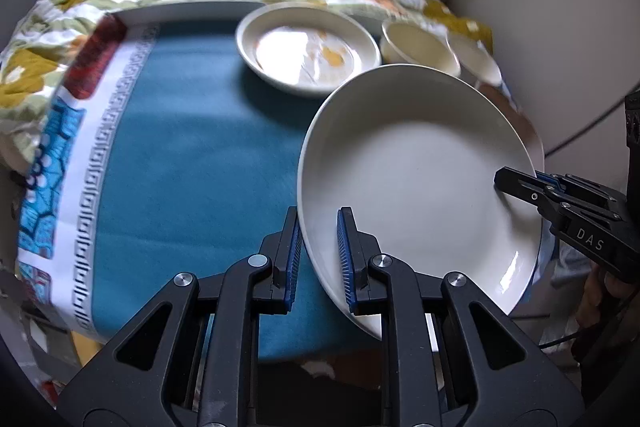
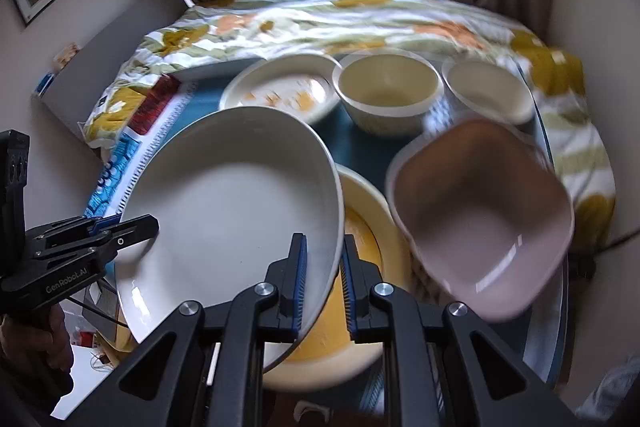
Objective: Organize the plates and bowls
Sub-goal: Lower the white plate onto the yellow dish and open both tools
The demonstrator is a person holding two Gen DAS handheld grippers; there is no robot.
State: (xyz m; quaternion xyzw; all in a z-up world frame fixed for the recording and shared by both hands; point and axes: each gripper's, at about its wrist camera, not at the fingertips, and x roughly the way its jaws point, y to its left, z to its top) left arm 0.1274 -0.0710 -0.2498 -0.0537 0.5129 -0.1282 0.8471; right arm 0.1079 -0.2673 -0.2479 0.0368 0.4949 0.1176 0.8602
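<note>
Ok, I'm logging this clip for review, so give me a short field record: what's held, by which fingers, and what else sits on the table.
held item: white plate, tilted, off the table
left gripper: fingers shut on the plate's rim
right gripper: fingers shut on the opposite rim
below plate: yellow plate
nearby: pink square bowl
far side: patterned plate, two cream bowls
surface: teal cloth
</note>
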